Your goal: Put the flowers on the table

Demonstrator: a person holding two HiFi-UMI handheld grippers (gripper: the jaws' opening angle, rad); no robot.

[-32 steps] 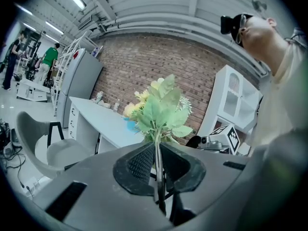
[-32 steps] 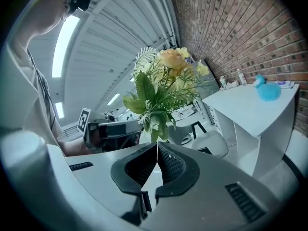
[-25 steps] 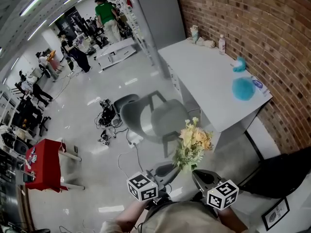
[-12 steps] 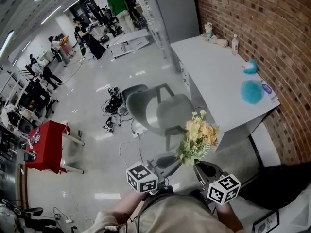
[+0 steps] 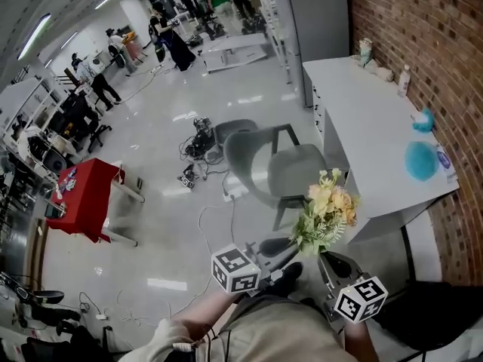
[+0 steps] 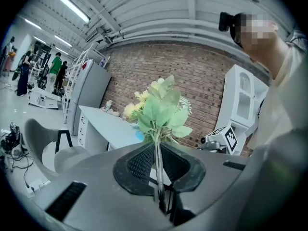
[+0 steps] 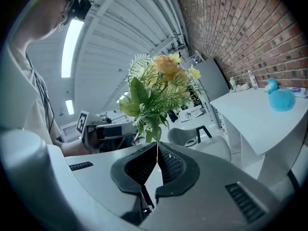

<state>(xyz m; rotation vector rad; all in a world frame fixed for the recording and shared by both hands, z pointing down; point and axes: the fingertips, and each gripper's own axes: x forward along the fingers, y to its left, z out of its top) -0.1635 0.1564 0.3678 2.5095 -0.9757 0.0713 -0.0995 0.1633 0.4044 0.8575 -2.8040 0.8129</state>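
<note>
Flowers | left gripper fingers pinch the thin stems; right gripper fingers closed together | risk: stems could slip, or snag chair before far-right tabletop

The flowers stand up from the left gripper at the near middle, and the right gripper is just right of them. Just beyond them is a chair. Right of the chair, the table runs far along the wall. A toy lies on the table's near end and a bottle stands at its far end. Cables lie on the floor beyond the chair. A small table sits at the left.
</note>
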